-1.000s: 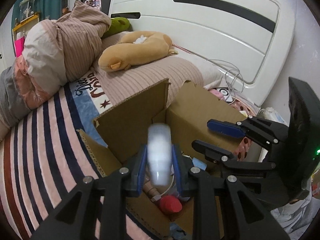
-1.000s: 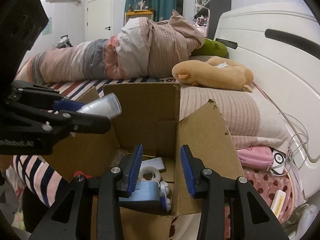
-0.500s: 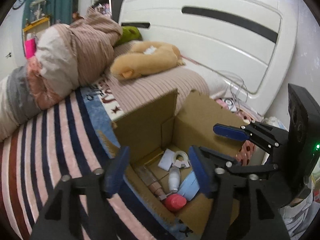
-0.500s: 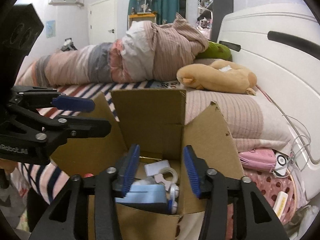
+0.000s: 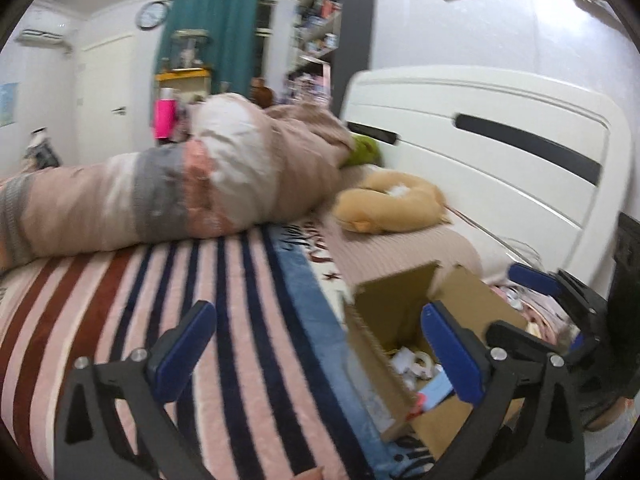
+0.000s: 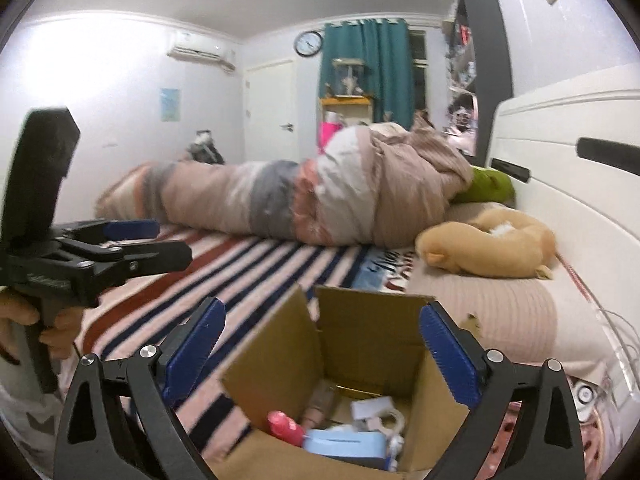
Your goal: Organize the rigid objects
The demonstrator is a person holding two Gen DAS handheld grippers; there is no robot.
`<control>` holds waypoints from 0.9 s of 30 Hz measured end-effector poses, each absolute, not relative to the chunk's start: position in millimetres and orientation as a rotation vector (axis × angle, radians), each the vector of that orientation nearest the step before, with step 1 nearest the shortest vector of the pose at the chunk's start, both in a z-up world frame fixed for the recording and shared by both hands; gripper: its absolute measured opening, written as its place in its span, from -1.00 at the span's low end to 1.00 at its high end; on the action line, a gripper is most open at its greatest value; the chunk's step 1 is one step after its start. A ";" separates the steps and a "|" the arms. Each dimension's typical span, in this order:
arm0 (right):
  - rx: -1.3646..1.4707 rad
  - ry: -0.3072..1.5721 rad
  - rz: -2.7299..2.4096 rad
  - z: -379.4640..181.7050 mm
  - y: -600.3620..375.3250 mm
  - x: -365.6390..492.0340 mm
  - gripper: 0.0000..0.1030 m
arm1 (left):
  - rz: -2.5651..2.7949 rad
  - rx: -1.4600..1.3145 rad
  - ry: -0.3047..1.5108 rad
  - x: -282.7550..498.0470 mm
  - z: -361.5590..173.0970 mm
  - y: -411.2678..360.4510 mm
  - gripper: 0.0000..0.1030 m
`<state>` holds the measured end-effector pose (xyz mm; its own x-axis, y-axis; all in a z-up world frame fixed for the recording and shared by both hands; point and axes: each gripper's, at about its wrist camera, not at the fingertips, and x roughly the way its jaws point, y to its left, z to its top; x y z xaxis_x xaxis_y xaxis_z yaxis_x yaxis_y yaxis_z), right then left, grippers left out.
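An open cardboard box stands on the striped bed; it also shows in the left wrist view. Inside lie a red-capped bottle, a light blue case, a tape roll and a white block. My right gripper is open and empty, raised over the box's near side. My left gripper is open and empty, over the striped blanket to the left of the box; it also shows in the right wrist view. The right gripper's fingers show past the box in the left wrist view.
A rolled duvet lies across the bed. A tan plush toy and a green pillow sit near the white headboard. The striped blanket spreads left of the box. Cables and pink items lie right of it.
My left gripper let a white bottle go into the box, opened wide, and swung up and left away from it. My right gripper opened wider and rose.
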<state>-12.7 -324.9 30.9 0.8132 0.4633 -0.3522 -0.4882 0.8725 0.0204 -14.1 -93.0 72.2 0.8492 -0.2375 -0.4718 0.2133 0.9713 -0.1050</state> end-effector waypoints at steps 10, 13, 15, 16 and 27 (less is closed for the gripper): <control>-0.044 0.386 0.536 20.5 -320.5 -6.1 0.90 | -0.142 -0.081 0.512 -21.0 62.7 -70.1 0.98; -0.038 0.384 0.539 19.6 -321.0 -4.4 0.90 | -0.135 -0.081 0.515 -21.0 61.2 -70.5 0.98; -0.036 0.382 0.536 19.0 -320.5 -4.8 0.90 | -0.129 -0.076 0.514 -22.1 61.0 -70.9 0.98; -0.035 0.381 0.535 18.5 -320.8 -5.4 0.90 | -0.127 -0.074 0.514 -21.9 61.2 -71.2 0.98; -0.030 0.379 0.537 18.3 -324.5 -7.8 0.90 | -0.121 -0.063 0.513 -24.3 60.7 -72.6 0.98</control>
